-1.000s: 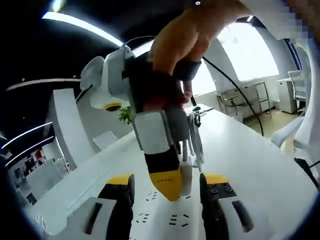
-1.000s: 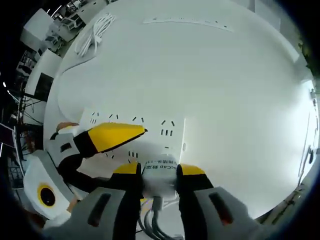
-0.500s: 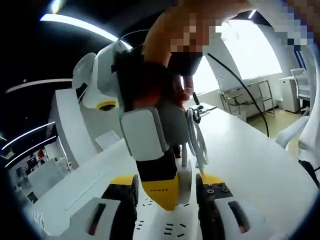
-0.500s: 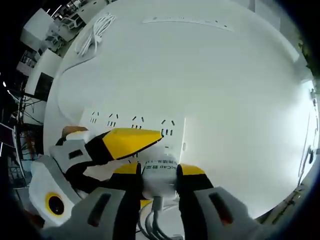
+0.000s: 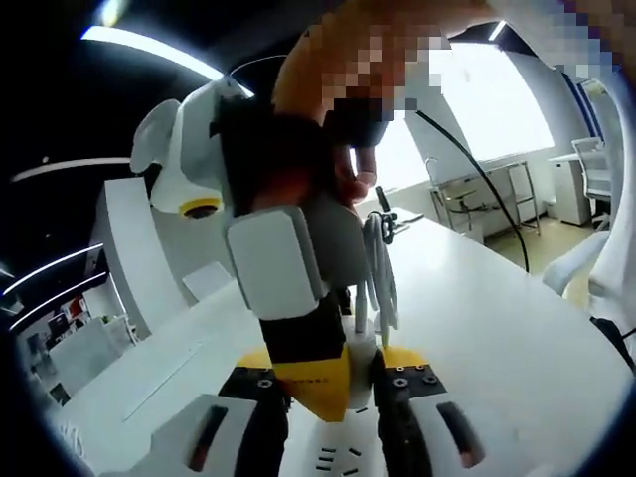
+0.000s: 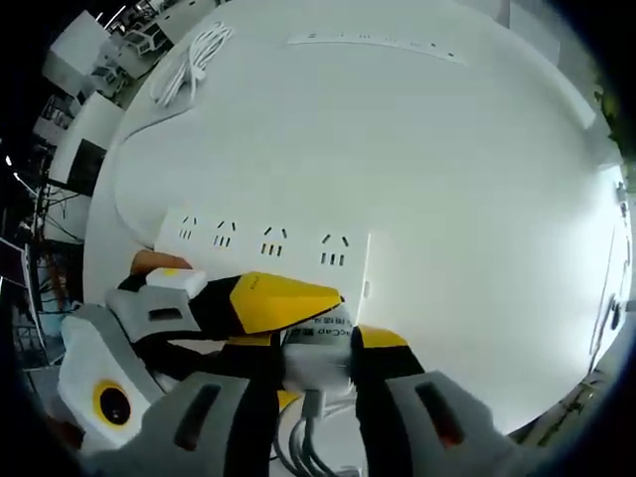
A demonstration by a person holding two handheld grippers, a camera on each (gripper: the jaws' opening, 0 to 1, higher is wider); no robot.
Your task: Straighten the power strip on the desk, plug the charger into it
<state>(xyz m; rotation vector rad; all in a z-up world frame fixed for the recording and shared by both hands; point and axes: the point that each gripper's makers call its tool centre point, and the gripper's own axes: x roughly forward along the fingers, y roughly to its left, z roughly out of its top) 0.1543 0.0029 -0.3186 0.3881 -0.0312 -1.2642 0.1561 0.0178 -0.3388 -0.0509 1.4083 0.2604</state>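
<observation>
The white power strip (image 6: 266, 241) lies flat on the white desk (image 6: 427, 149), its row of sockets facing up, just beyond the right gripper (image 6: 316, 343), whose 2 yellow-tipped jaws are clamped on the white charger (image 6: 318, 350) with its cables trailing back toward the camera. The left gripper (image 6: 248, 303) reaches in from the left, its yellow tip lying over the near edge of the strip and right against the charger; in the left gripper view its own jaws stand close together around the right gripper's yellow tip (image 5: 316, 383), though whether they actually grip anything cannot be told. The risk here is crowding: with both tools meeting over the same spot, the charger's prongs, which are hidden, may miss the socket slots, and a push at an angle could skid the light strip across the smooth desk or twist it out of line. A second strip (image 6: 376, 43) and a coiled white cable (image 6: 191, 62) lie well apart at the far side.
</observation>
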